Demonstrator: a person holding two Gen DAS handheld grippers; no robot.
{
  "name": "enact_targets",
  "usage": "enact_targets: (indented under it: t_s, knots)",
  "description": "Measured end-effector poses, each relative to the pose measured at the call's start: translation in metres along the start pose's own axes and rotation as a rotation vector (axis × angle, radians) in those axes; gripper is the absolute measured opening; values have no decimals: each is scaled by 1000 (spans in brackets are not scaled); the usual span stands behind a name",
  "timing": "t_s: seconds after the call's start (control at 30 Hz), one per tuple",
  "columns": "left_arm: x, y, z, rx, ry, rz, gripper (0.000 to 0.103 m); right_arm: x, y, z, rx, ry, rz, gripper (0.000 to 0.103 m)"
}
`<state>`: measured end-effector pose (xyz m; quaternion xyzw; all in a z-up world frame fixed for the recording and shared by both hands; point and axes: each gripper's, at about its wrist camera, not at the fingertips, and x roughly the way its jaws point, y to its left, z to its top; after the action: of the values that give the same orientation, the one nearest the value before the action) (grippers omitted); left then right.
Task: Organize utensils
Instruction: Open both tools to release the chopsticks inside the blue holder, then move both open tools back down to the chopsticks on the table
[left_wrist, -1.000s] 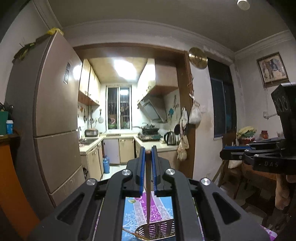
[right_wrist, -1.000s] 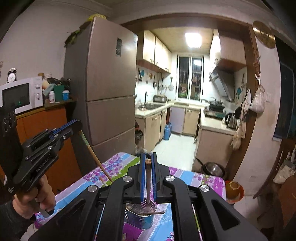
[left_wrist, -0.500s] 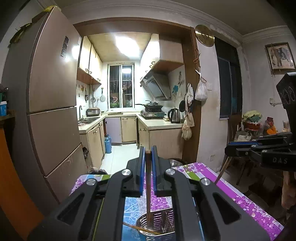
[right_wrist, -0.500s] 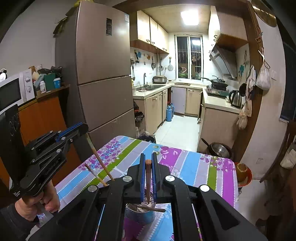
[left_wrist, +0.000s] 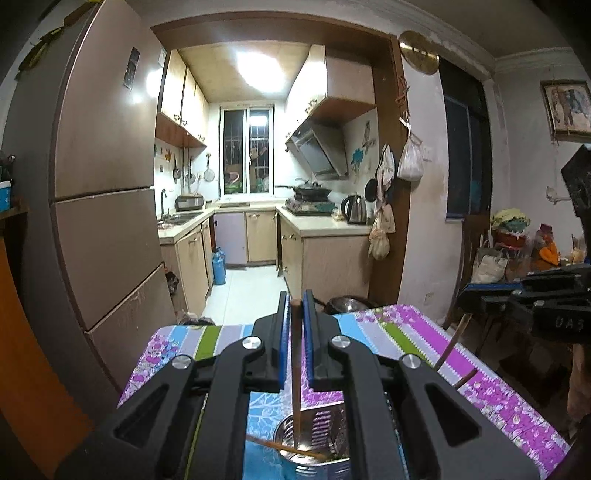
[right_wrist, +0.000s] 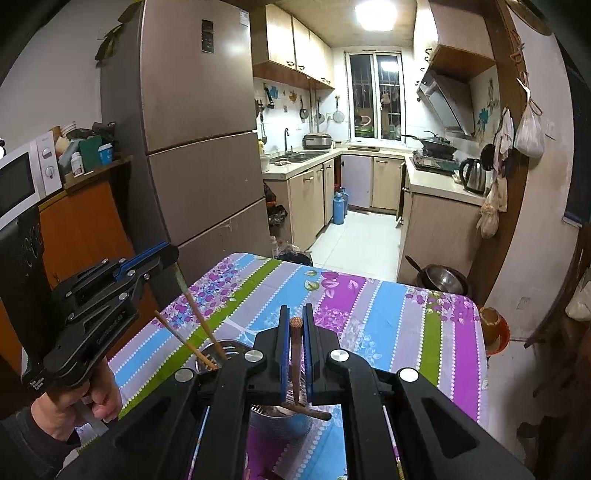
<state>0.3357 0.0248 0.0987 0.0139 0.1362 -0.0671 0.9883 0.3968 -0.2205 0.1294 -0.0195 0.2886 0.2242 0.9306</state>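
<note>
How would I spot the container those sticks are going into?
Find the table with the striped floral cloth before the kitchen doorway. Near its front edge, just past the grippers, stands a shiny metal holder. Its slotted wall and the wooden chopsticks leaning in it set it apart.

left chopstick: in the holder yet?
In. The chopstick tip sits below the holder rim, left gripper shut on it.

A ceiling light (right_wrist: 373, 14) is glowing over beige kitchen cabinets (right_wrist: 314, 192), a barred window (right_wrist: 373, 96) and a tall fridge (right_wrist: 199, 122) standing left.
</note>
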Motion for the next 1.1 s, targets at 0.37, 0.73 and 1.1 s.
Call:
enact_targets:
  t_s: [0.37,0.73,1.1]
  knots:
    - [-44,6,-8,-11,-49,24,39,-53,-6,-22,13,-105,-1,24]
    - [-166,16,-122,46,-54,-6,55,-184,28,-289,32,-201,35,24]
    - [-186,7,-208,30,123,-17,55,-162,57,-407,-5,-43,35,24]
